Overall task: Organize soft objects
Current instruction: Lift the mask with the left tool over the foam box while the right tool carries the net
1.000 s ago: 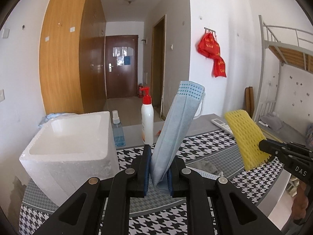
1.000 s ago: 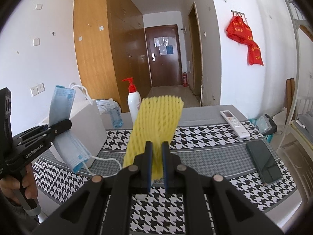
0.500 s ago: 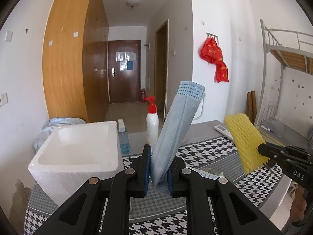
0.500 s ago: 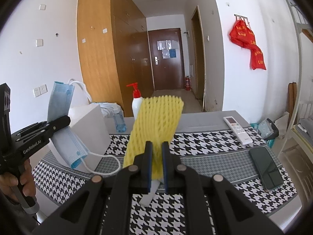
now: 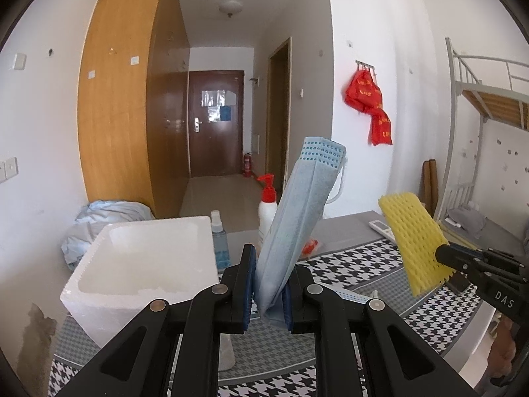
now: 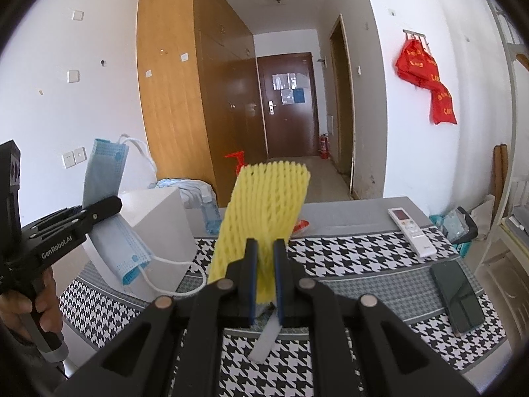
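Because both soft items are limp and would sag if pinched at an edge, each is clamped low down so most of it stands up in front of the jaws. The left hand-held gripper [image 5: 269,289] is clamped on the folded blue face mask [image 5: 299,228], which rises and leans to the right above the pads; one ear loop dangles below it in the right wrist view. The right hand-held gripper [image 6: 264,276] is clamped on the yellow foam net sleeve [image 6: 264,211], which also stands up and tilts right, well clear of the bench [image 6: 363,254].

The white foam box [image 5: 142,264] sits open-topped just ahead and to the left of the left hand-held gripper, probably the bin meant for these items, so holding the mask raised keeps it ready to go over the rim. Behind the box stand a pump bottle [image 5: 267,211] and a small spray bottle [image 5: 219,241]. Right of the right hand-held gripper lie a remote [image 6: 410,226] and a phone [image 6: 458,297], both hard things.
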`<state>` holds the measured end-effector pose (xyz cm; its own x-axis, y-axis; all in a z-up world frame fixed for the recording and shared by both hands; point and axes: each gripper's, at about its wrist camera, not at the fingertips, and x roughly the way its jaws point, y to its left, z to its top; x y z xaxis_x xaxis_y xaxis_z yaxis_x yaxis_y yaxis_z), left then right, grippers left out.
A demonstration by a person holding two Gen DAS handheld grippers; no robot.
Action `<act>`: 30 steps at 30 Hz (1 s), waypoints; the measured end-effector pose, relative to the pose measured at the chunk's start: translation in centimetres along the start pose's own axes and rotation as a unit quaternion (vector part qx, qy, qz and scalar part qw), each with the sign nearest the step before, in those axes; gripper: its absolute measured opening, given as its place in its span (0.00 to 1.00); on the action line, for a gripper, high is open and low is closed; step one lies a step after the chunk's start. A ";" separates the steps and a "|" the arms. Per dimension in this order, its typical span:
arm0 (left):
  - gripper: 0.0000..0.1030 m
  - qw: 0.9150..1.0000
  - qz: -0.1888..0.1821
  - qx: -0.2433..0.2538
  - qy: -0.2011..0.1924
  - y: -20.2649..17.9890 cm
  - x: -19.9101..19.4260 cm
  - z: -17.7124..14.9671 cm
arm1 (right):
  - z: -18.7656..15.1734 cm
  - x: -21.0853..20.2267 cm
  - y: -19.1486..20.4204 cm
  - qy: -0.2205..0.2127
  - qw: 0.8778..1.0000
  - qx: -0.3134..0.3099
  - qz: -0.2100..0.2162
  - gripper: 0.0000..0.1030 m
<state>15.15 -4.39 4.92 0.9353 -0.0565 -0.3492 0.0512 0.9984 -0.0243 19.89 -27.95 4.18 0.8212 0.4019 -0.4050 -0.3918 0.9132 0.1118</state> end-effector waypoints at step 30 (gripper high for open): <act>0.15 0.998 0.058 -0.030 -0.020 4.3 -0.4 2.3 | 2.7 2.5 3.6 -0.008 0.998 -0.028 0.048 0.12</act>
<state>15.78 -0.10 7.08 0.9470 0.0604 -0.3155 -0.0777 0.9961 -0.0426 21.67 -23.47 5.98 0.7852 0.4892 -0.3796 -0.4914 0.8653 0.0988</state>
